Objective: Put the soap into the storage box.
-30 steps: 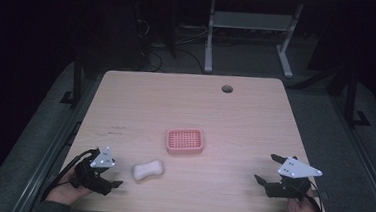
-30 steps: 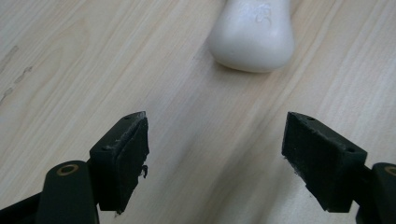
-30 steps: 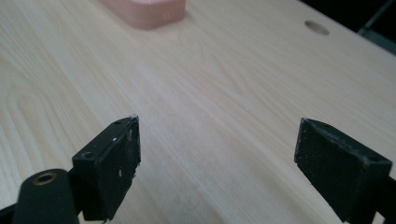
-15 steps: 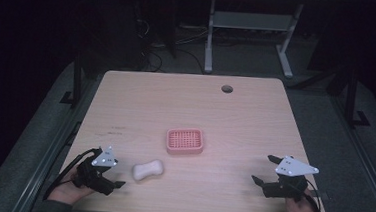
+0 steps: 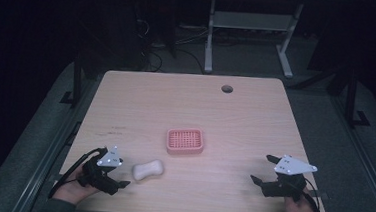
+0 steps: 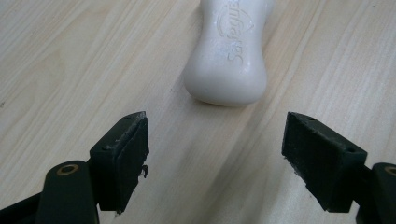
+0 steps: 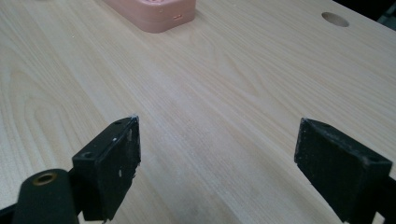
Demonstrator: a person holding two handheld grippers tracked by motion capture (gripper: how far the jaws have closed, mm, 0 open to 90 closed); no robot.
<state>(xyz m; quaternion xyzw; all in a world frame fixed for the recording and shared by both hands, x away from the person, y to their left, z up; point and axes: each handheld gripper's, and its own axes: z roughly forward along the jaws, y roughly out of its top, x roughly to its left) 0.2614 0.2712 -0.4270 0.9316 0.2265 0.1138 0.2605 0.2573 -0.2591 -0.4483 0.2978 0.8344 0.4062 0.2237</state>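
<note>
- Plainly, the white waisted bar of soap [image 6: 227,51] lies flat on the pale wooden table [image 5: 235,114], just to the near-left of the pink perforated plastic soap dish [image 5: 185,140].
- The soap looks light, rigid and probably slick; the narrow waist seems the surest place to pinch it, across its width.
- The left gripper [image 6: 217,161] sits just short of the soap, jaws spread wide with nothing between them.
- The right gripper [image 7: 219,165], well right of the soap, is likewise spread and empty.
- Bare wood separates soap from dish; nothing blocks the way. A round cable hole [image 5: 227,88] lies far beyond the soap.
</note>
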